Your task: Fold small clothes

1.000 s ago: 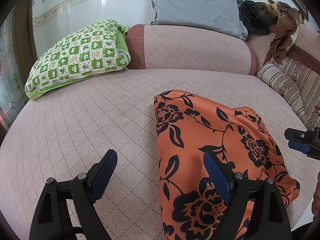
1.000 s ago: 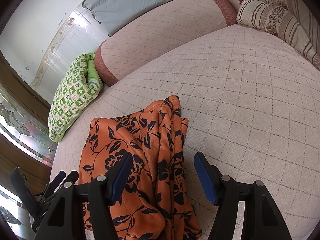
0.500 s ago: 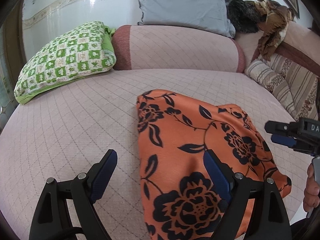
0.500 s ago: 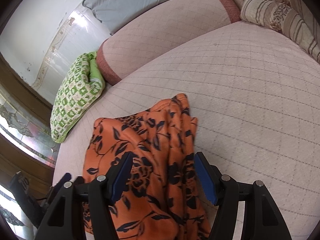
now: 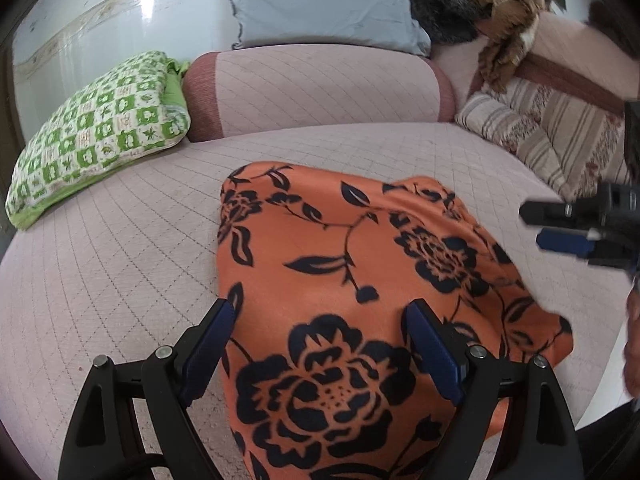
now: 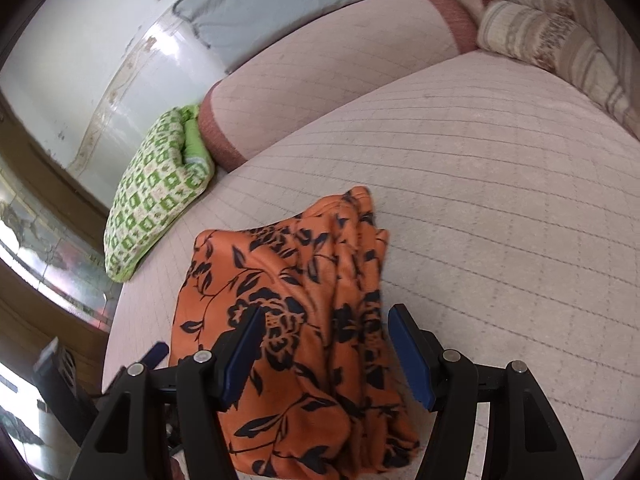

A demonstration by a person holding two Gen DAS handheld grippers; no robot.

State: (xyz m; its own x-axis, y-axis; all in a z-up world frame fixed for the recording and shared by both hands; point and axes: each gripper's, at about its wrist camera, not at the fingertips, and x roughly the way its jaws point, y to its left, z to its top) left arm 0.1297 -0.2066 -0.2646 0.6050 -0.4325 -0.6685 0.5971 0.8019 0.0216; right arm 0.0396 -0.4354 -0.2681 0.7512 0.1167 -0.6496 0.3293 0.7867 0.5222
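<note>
An orange cloth with black flowers (image 5: 340, 280) lies folded on the pink quilted bed (image 5: 120, 260). It also shows in the right wrist view (image 6: 304, 320), with bunched folds along its right side. My left gripper (image 5: 320, 340) is open, its blue pads straddling the cloth's near end. My right gripper (image 6: 324, 348) is open over the cloth's near edge. The right gripper also shows at the right edge of the left wrist view (image 5: 568, 236).
A green checked pillow (image 5: 96, 136) lies at the back left. A pink bolster (image 5: 316, 88) and a grey pillow (image 5: 320, 4) are at the back. Striped cushions (image 5: 552, 136) line the right side. The bed's near edge is close to both grippers.
My left gripper has moved right, so both pads now straddle the cloth. My right gripper has shifted slightly over the cloth. Both stay open.
</note>
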